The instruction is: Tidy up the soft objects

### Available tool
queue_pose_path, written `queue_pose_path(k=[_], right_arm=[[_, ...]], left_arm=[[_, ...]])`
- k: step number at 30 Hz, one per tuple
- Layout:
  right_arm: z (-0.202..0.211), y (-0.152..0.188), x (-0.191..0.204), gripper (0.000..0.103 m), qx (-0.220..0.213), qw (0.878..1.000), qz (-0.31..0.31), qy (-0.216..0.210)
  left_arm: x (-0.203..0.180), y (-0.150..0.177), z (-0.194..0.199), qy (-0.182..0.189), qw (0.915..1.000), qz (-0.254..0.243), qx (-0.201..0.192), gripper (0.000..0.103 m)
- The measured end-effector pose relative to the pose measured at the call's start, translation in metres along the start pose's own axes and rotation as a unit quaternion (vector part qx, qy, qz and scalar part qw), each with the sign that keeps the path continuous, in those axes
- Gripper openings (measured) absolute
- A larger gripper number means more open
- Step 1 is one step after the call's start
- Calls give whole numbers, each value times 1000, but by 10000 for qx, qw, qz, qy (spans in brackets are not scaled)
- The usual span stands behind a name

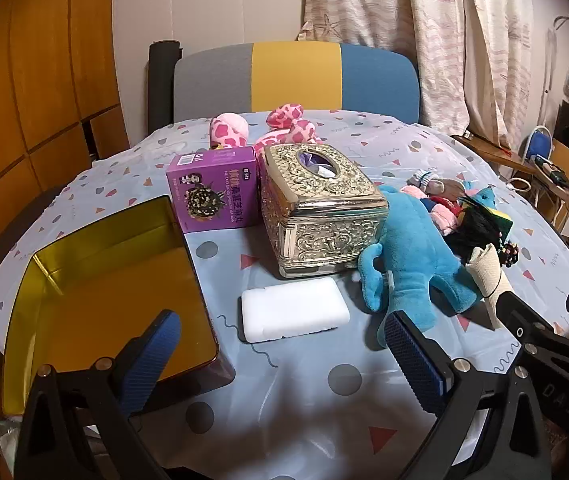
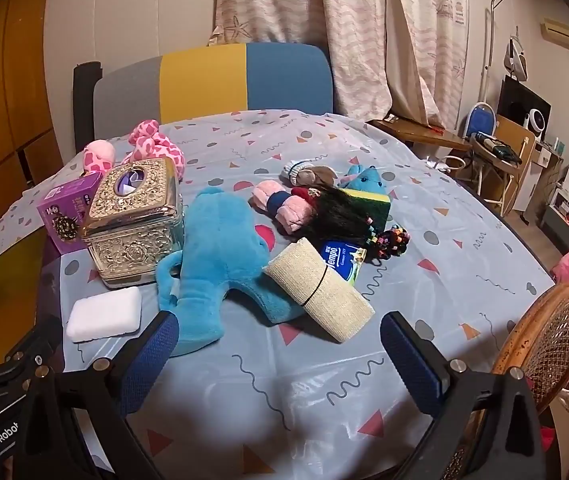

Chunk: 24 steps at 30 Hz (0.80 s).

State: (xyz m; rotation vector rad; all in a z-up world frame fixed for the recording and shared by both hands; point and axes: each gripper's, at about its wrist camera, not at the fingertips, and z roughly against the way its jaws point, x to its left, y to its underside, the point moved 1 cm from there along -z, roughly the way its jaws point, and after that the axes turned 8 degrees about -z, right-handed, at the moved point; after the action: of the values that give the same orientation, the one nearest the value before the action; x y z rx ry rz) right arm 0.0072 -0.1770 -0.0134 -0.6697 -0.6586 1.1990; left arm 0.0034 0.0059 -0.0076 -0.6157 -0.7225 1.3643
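Since the blue plush (image 2: pixel 220 256) lies flat mid-table with its long axis running away from me, legs toward the near edge, my right jaws (image 2: pixel 280 346) sit closest: one leg ends just beside my right gripper's left finger (image 2: pixel 152 356). Beige roll (image 2: pixel 320 294) lies across the plush's right leg, touching it. From my left gripper (image 1: pixel 284 354) the plush is up and right, near its right finger (image 1: pixel 416 364); white foam block (image 1: pixel 294 314) lies straight ahead between the fingers. Both jaws spread wide, pinching nothing. Gold tin (image 1: pixel 96 292) sits open at left of the table (image 2: pixel 424 312), likely the drop spot. My call: right side takes the plush.
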Motion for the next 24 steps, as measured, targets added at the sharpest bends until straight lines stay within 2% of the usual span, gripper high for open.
queue_pose_path(k=[24], right_arm=[[-2, 2, 6, 103, 36, 9999, 57, -93]], left_arm=[[5, 2, 1, -116, 9999, 78, 49, 103]])
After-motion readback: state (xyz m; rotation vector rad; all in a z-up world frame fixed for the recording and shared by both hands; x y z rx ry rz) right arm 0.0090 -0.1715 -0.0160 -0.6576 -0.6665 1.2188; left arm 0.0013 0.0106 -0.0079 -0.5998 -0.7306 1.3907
